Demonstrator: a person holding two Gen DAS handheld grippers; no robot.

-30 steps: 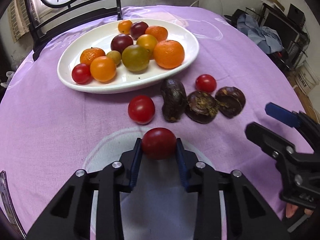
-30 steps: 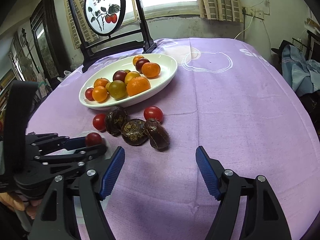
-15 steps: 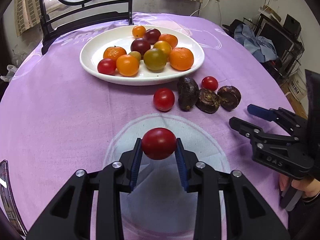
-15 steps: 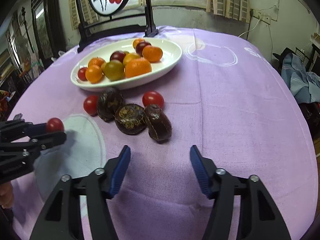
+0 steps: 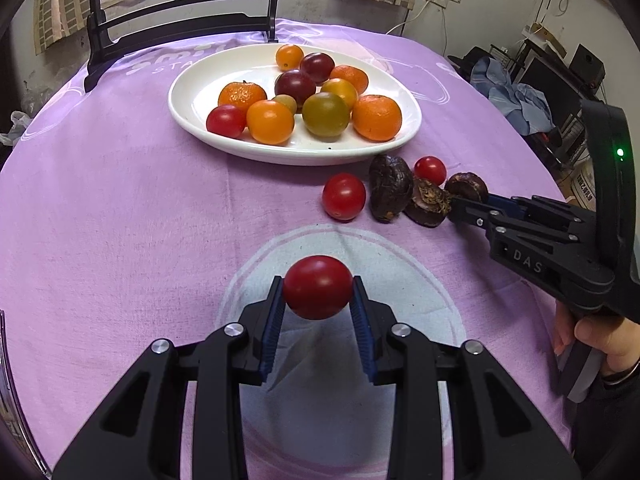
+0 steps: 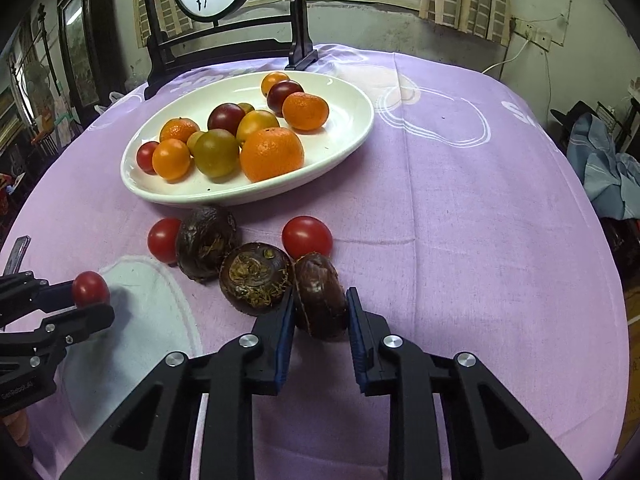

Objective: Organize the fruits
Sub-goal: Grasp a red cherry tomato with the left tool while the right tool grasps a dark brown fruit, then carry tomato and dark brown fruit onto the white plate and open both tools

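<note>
My left gripper (image 5: 318,294) is shut on a red cherry tomato (image 5: 316,282), held just above a pale round print on the purple cloth; the right wrist view shows this tomato (image 6: 90,288) at far left. My right gripper (image 6: 320,304) has a dark brown water chestnut (image 6: 318,286) between its blue pads; the jaws are closing and the pads press on both its sides. Two more chestnuts (image 6: 256,278) (image 6: 206,242) and two loose red tomatoes (image 6: 307,237) (image 6: 162,240) lie beside it. Behind them a white oval plate (image 6: 344,120) holds several oranges and tomatoes.
A black wooden stand with a round painted panel (image 6: 224,48) sits at the table's far edge. Clothes (image 6: 604,168) are piled off the table to the right. A person's hand (image 5: 596,332) holds the right gripper's handle. Purple cloth (image 6: 480,220) lies bare right of the fruit.
The right gripper moved forward to the nearest chestnut and its wide-open jaws closed onto it. The left gripper drew back from the plate with the tomato still in its grip.
</note>
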